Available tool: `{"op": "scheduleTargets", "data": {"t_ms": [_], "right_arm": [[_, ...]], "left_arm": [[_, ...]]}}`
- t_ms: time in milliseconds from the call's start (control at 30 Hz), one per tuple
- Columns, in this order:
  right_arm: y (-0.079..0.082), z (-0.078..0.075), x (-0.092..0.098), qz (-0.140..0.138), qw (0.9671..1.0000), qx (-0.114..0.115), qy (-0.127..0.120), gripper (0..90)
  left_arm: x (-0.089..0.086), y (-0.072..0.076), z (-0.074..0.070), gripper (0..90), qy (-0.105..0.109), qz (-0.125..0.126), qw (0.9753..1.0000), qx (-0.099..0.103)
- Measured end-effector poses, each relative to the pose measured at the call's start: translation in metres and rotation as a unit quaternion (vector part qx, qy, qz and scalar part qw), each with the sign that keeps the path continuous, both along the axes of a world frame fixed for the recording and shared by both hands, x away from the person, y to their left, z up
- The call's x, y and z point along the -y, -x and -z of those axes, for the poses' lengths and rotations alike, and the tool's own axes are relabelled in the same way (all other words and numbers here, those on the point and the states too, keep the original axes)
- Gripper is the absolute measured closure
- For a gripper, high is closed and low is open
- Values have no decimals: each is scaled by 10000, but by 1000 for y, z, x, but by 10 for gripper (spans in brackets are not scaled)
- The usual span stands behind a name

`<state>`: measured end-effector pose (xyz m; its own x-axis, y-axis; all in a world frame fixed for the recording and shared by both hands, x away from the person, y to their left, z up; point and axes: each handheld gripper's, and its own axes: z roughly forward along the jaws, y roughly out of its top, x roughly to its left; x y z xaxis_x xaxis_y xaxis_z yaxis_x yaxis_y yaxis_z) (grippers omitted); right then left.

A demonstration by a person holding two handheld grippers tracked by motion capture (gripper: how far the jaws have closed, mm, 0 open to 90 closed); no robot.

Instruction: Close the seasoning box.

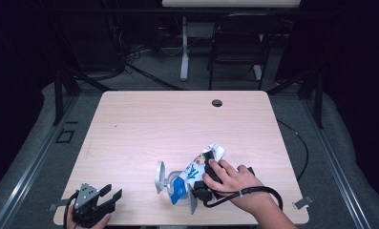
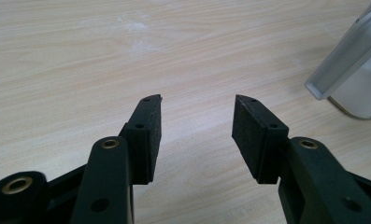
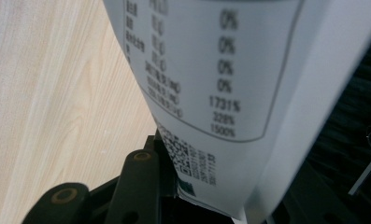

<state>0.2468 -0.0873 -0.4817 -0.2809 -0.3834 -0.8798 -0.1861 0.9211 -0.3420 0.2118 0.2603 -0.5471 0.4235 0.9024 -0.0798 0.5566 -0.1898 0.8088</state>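
The light wooden table (image 1: 144,124) carries a white-and-blue printed packet (image 1: 196,169) near its front edge, its long axis slanting from a lower end inside a small metal canister (image 1: 170,183) up toward the far right. The right gripper (image 1: 207,177) is clamped on this packet, whose nutrition label (image 3: 211,79) runs between its jaws. The left gripper (image 1: 108,196) rests at the front left corner with jaws wide apart, holding nothing.

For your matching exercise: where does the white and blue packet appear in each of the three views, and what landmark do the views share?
High view: the packet lies front of centre on the table, under the right hand, its lower end at a metal container.
Left gripper view: I can't make out the packet; the metal container sits at the right edge.
Right gripper view: the packet, printed panel facing the camera, runs down into the jaws.
Shared landmark: the pale wooden table.
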Motion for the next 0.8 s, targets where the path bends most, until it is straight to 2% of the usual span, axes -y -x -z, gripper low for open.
{"op": "scheduleTargets", "data": {"t_ms": [367,800], "right_arm": [[0,1,0,-25,10000,-19,-44,673],[0,0,-1,5,10000,30,17,685]], "left_arm": [[0,0,0,530,6,-11,10000,-4],[-1,0,0,530,11,-21,10000,-6]]}}
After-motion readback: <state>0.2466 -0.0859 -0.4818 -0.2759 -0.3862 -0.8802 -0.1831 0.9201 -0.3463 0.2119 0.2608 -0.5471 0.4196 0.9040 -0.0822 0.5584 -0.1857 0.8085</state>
